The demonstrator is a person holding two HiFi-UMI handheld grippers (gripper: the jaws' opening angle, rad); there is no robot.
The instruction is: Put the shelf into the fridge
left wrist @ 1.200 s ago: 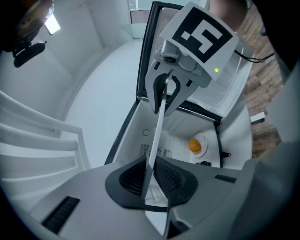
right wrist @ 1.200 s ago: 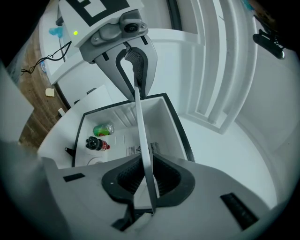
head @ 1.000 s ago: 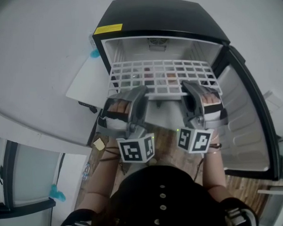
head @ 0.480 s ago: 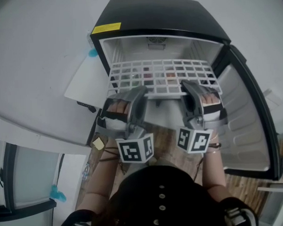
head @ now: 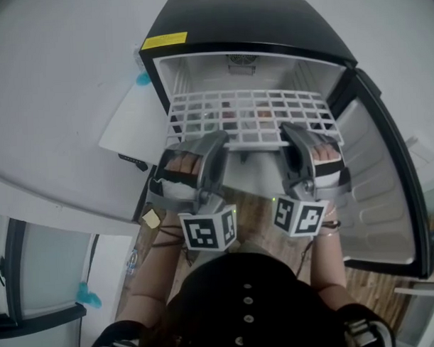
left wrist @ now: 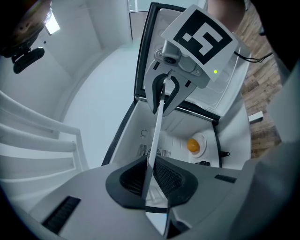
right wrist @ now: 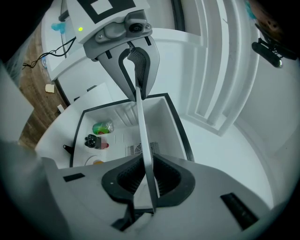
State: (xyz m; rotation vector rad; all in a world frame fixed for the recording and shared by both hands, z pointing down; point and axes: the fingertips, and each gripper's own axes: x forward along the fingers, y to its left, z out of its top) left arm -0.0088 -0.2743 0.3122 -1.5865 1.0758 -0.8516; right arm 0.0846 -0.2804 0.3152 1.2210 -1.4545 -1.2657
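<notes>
A white wire-grid shelf [head: 249, 116] lies level in the mouth of the open black mini fridge [head: 247, 26], its far part inside the white cavity. My left gripper [head: 217, 141] is shut on the shelf's front edge at the left, and my right gripper [head: 290, 134] is shut on that edge at the right. In the left gripper view the shelf [left wrist: 156, 131] shows edge-on as a thin white bar running from my left gripper [left wrist: 149, 180] across to the other gripper. In the right gripper view the shelf [right wrist: 143, 136] runs the same way out of my right gripper [right wrist: 149, 183].
The fridge door [head: 377, 178] hangs open to the right. Below the shelf, inside the fridge, stand a green can [right wrist: 103, 127], a dark bottle [right wrist: 92, 140] and an orange on a plate [left wrist: 193, 145]. A white table top [head: 44, 118] flanks the fridge on the left.
</notes>
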